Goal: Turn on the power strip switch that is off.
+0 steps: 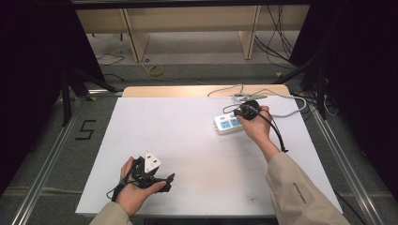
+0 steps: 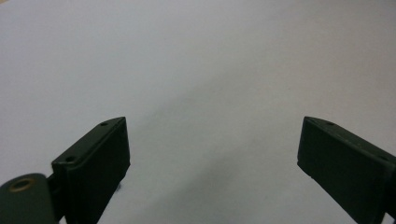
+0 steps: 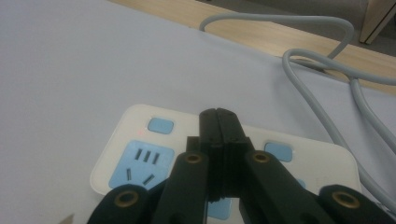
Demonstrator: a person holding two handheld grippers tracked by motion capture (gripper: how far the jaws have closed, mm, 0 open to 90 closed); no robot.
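- High view: nearest the person, at the front left of the white table (image 1: 197, 154), the left hand (image 1: 133, 187) holds the left gripper (image 1: 159, 180) low over the surface, a grey three-cornered plate (image 1: 151, 161) on its top.
- The left gripper view has the left gripper (image 2: 212, 140) with its two black jaws spread wide apart, released, with plain white table (image 2: 201, 60) between and beyond them.
- Farther off on the right side, the right hand (image 1: 256, 124) reaches forward from a beige sleeve (image 1: 300, 192) and holds the right gripper (image 1: 244, 112) over a white power strip (image 1: 225, 123).
- The power strip lies on the table toward the far right, its grey cable (image 1: 286, 101) looping behind it toward the wooden far edge (image 1: 187, 90).
- In the right gripper view the right gripper (image 3: 219, 116) has its jaws pressed flat together, clenched with nothing seen between them, tips over the middle of the power strip (image 3: 135, 140).
- A blue socket face (image 3: 142, 165) and a blue button (image 3: 160, 125) with a small red light (image 3: 140, 132) just beside it sit left of the tips; another blue button (image 3: 278, 151) sits to the right.
- Whether the tips touch the strip cannot be told.
- Farthest, the grey cable (image 3: 327, 84) curls across the wooden edge (image 3: 261, 32).
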